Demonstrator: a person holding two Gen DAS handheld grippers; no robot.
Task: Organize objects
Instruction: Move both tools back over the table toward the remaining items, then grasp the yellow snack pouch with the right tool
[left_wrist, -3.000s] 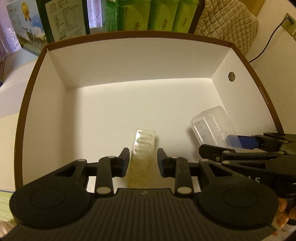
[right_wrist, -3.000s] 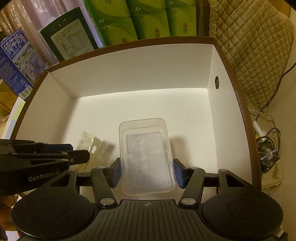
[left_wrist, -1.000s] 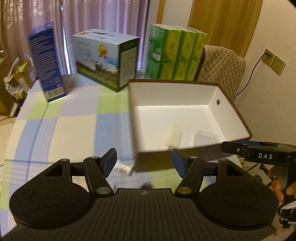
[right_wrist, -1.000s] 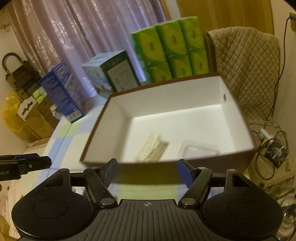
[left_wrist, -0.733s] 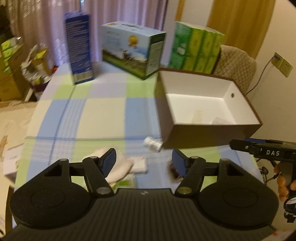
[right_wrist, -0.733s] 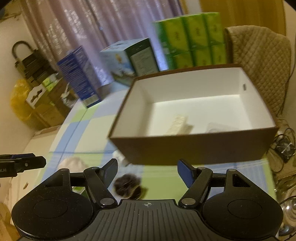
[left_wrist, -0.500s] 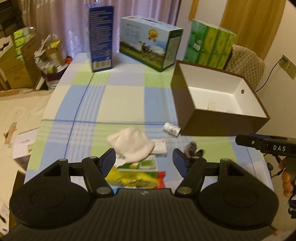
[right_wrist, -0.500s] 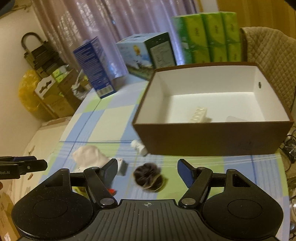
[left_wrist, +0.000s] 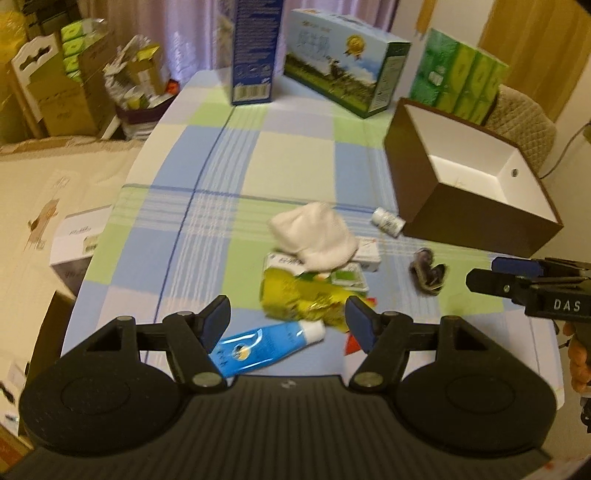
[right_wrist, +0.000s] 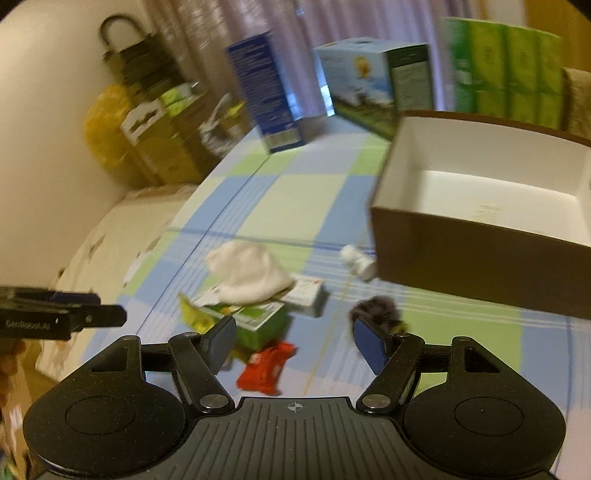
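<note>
A brown box with a white inside (left_wrist: 476, 206) (right_wrist: 480, 258) stands at the table's right. Before it lies a heap: a white cloth (left_wrist: 314, 236) (right_wrist: 247, 277), a yellow-green packet (left_wrist: 299, 299), a green-and-white carton (right_wrist: 255, 317), a blue tube (left_wrist: 258, 347), a red wrapper (right_wrist: 267, 365), a small white bottle (left_wrist: 387, 222) (right_wrist: 358, 264) and a dark furry lump (left_wrist: 428, 275) (right_wrist: 376, 310). My left gripper (left_wrist: 288, 321) hangs open above the tube and packet, holding nothing. My right gripper (right_wrist: 295, 341) is open over the red wrapper, also holding nothing.
A blue carton (left_wrist: 255, 51), a printed box (left_wrist: 343, 59) and green tissue packs (left_wrist: 458, 74) stand along the table's far side. Cardboard boxes (left_wrist: 55, 81) crowd the floor at left. A quilted chair (left_wrist: 524, 118) sits behind the brown box.
Both grippers have let go of their items in the box, opened, and pulled back and up out of it. They now hover over the heap at the table's front.
</note>
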